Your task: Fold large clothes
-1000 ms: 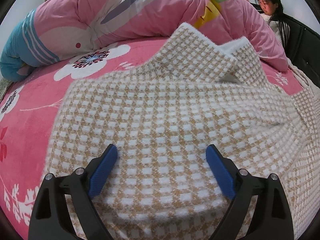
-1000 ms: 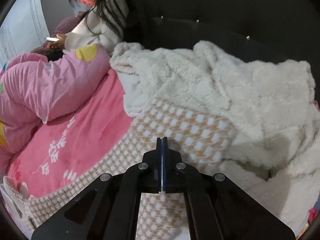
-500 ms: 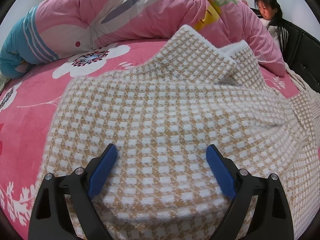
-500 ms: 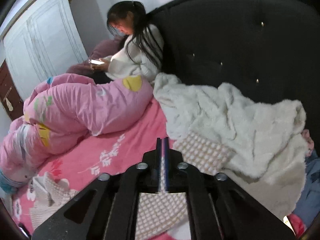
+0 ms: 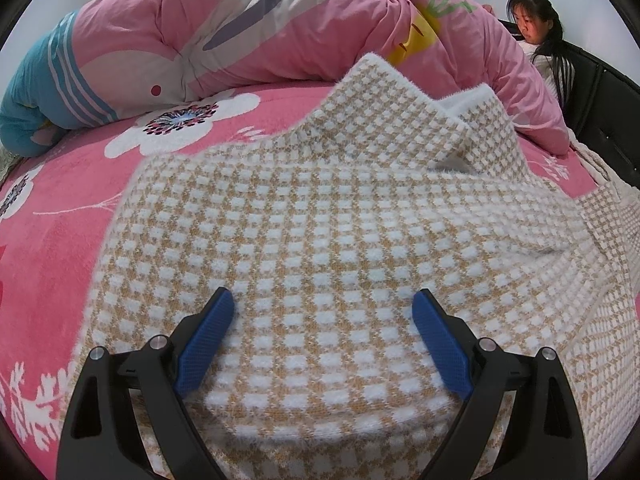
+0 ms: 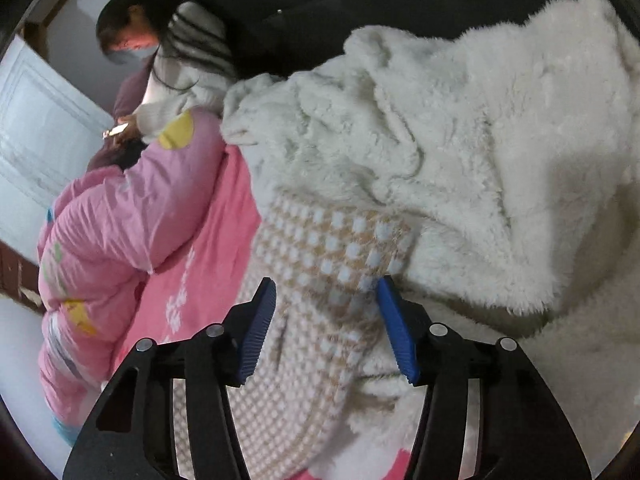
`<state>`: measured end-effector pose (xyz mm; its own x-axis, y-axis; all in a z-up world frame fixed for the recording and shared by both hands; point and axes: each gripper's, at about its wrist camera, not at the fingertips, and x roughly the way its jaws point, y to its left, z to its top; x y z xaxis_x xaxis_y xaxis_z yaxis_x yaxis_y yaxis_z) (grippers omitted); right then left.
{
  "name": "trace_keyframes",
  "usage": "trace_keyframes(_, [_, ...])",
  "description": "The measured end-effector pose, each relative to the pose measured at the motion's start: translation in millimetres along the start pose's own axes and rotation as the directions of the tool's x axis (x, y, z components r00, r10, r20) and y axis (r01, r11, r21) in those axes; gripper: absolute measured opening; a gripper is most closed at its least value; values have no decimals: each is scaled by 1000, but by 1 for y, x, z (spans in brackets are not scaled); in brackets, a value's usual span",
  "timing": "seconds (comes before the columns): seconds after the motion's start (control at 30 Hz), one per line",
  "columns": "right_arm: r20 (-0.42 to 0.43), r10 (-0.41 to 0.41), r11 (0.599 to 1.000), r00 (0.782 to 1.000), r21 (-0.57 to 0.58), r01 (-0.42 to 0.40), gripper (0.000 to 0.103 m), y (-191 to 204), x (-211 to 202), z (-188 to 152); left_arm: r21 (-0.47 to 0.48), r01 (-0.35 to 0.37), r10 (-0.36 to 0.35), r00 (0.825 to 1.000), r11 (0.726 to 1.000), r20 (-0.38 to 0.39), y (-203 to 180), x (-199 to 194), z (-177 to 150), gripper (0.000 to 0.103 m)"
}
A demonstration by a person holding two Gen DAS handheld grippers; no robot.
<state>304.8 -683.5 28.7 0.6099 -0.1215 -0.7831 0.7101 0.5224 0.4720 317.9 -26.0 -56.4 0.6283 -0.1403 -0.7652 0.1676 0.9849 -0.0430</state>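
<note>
Right wrist: right gripper [image 6: 326,322] just unclamped, jaws apart, sleeve [image 6: 332,248] dropped between them on fleece [image 6: 460,140]. Left gripper [image 5: 324,344] wide apart over coat [image 5: 320,220] on bed [image 5: 60,220]. Sleeve fold placed.

Right gripper [image 6: 326,320] pointed down at the bed, jaws apart, blue pads clear of the fabric. Checked tan-and-white garment [image 6: 320,264] runs between them and under the tool (not pinched, just lying there). White fluffy blanket [image 6: 460,140] is heaped at upper right, overlapping the garment's far end. Pink bedsheet [image 6: 208,264] and rumpled pink quilt [image 6: 116,236] at left. A person [image 6: 176,80] sits against the black headboard [image 6: 320,4], holding a phone.
</note>
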Motion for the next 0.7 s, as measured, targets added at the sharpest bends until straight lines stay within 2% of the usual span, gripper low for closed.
trace_keyframes(0.2, [49,-27,999,998,38,25,48,-8,-20,1,0,1,-1,1000,1000,2,0,0,-1,89])
trace_keyframes(0.27, [19,-16,999,1000,44,15,48,-15,-14,1,0,0,0,1000,1000,3,0,0,-1,89])
trace_keyframes(0.33, [0,-26,998,1000,51,26,41,-19,-4,2,-1,1,-1,1000,1000,4,0,0,-1,89])
trace_keyframes(0.37, [0,-34,999,999,40,34,33,-21,0,2,-1,0,0,1000,1000,4,0,-1,-2,89])
trace_keyframes(0.5, [60,-46,999,997,-24,47,16,-13,-6,-1,-1,-1,1,1000,1000,5,0,-1,-3,89])
trace_keyframes(0.7, [198,-54,970,979,-223,98,11,37,-52,-22,-1,0,0,1000,1000,11,-1,0,-2,89])
